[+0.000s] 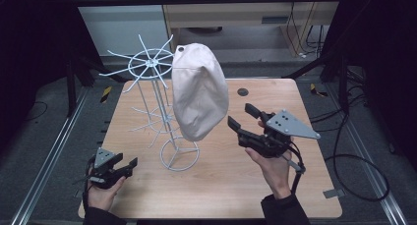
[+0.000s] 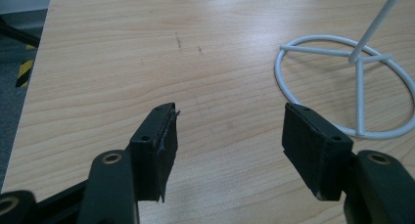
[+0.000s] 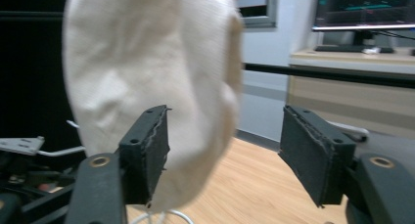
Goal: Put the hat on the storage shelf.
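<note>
At mid-table, a cream cap (image 1: pixel 199 90) hangs on the white wire rack (image 1: pixel 157 87); just right of it the right gripper (image 1: pixel 242 118) gapes released, the left gripper (image 1: pixel 129 162) rests released near-left.

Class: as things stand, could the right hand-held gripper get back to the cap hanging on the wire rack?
Probably yes. The right hand-held gripper is open and faces the cap, which hangs from the rack just in front of it, and nothing stands between them.
</note>
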The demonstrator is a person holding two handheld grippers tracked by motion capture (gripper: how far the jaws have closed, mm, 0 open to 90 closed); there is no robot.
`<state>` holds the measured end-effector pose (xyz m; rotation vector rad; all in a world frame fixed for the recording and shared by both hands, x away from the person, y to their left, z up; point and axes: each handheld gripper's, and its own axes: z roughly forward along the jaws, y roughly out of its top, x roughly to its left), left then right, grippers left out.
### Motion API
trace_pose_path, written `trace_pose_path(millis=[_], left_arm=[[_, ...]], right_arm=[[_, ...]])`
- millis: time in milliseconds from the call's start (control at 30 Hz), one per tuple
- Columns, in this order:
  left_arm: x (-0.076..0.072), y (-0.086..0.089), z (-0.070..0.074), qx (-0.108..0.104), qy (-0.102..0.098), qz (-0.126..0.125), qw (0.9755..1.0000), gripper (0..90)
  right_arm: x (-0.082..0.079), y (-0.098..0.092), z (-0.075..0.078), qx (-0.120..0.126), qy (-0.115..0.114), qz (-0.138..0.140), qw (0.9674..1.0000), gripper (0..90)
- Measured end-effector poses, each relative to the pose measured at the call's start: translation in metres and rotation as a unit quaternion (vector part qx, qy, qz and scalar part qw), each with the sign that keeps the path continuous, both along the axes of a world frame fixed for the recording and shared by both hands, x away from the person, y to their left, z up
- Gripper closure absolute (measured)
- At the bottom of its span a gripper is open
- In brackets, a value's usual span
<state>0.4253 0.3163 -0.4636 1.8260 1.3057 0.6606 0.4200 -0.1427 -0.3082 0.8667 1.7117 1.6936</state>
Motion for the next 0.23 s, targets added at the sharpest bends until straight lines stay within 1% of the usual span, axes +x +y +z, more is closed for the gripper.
trace_pose_path(millis=[67, 100, 133, 200, 233], left_arm=[[0.0, 0.0, 0.0, -0.002, -0.002, 0.0, 1.0, 37.5], [0.0, 0.0, 0.0, -0.002, -0.002, 0.0, 1.0, 37.4], [0.0, 0.0, 0.0, -0.002, -0.002, 0.001, 1.0, 37.4], [0.0, 0.0, 0.0, -0.001, -0.001, 0.001, 1.0, 37.2], [0.0, 0.0, 0.0, -0.001, -0.002, 0.001, 1.0, 37.1]], right_arm=[[-0.002, -0.011, -0.006, -0.007, 0.005, -0.015, 0.9998, 31.6], [-0.002, -0.011, -0.006, -0.007, 0.005, -0.015, 0.9998, 31.6], [-0.005, -0.022, -0.015, -0.007, 0.012, -0.033, 0.9994, 30.1], [-0.006, -0.034, -0.027, -0.007, 0.027, -0.051, 0.9983, 28.6], [-0.007, -0.039, -0.034, -0.011, 0.035, -0.06, 0.9975, 27.9]])
